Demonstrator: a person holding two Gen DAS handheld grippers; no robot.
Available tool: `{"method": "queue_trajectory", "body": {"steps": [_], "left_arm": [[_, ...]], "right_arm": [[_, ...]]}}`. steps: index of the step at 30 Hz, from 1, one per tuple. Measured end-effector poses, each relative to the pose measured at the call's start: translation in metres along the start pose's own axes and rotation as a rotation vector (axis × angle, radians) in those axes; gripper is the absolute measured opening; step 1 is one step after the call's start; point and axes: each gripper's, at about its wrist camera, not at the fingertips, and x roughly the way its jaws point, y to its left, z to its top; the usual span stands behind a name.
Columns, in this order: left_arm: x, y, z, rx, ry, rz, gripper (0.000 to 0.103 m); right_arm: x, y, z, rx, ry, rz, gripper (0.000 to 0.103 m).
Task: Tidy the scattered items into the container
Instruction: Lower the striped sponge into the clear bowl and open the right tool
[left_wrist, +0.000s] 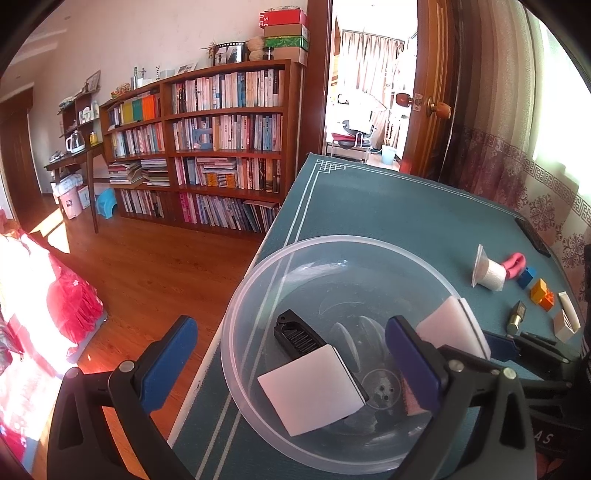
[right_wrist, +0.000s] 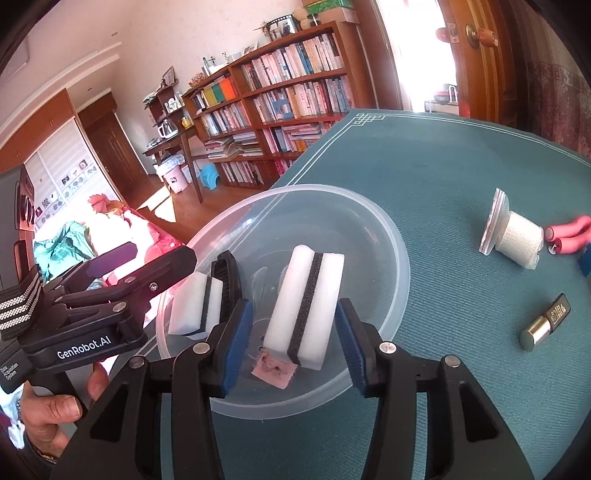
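Note:
A clear plastic bowl (left_wrist: 236, 317) (right_wrist: 399, 258) stands near the left edge of the teal table. In it lie a black comb (left_wrist: 295, 336) (right_wrist: 231, 273), a white sponge with a black stripe (left_wrist: 314, 395) (right_wrist: 195, 306) and a small pink patch (right_wrist: 275, 371). My left gripper (left_wrist: 291, 362) (right_wrist: 129, 273) hangs open over the bowl's near left side, nothing between its fingers. My right gripper (right_wrist: 293, 343) (left_wrist: 517, 343) is open over the bowl's right side. A second striped sponge (right_wrist: 306, 306) (left_wrist: 454, 328) stands on end between its fingers, with a gap on the left.
On the cloth to the right lie a wrapped white roll (left_wrist: 487, 273) (right_wrist: 517, 236), a pink item (left_wrist: 513, 264) (right_wrist: 569, 236), blue (left_wrist: 526, 277) and orange (left_wrist: 541, 293) blocks, a lipstick (left_wrist: 517, 317) (right_wrist: 546, 321) and white boxes (left_wrist: 565, 321). The floor drops off left of the table edge (left_wrist: 258, 251). A hand (right_wrist: 51, 417) holds the left gripper.

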Motion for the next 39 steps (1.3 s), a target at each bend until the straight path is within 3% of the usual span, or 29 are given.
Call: {"method": "queue_trajectory", "body": {"steps": [14,25,39], "left_arm": [[-0.013,0.024,0.007,-0.063,-0.038,0.054,0.102],[-0.013,0.017,0.005,-0.035,-0.036,0.047,0.102],[-0.013,-0.003,0.007,0.005,-0.025,0.019,0.102]], "right_arm": [[-0.002,0.026,-0.007,-0.089,-0.005,0.108,0.050],[-0.011,0.027,-0.008,-0.089,-0.010,0.165,0.050],[-0.025,0.012,-0.016,-0.041,-0.025,0.127,0.050]]}}
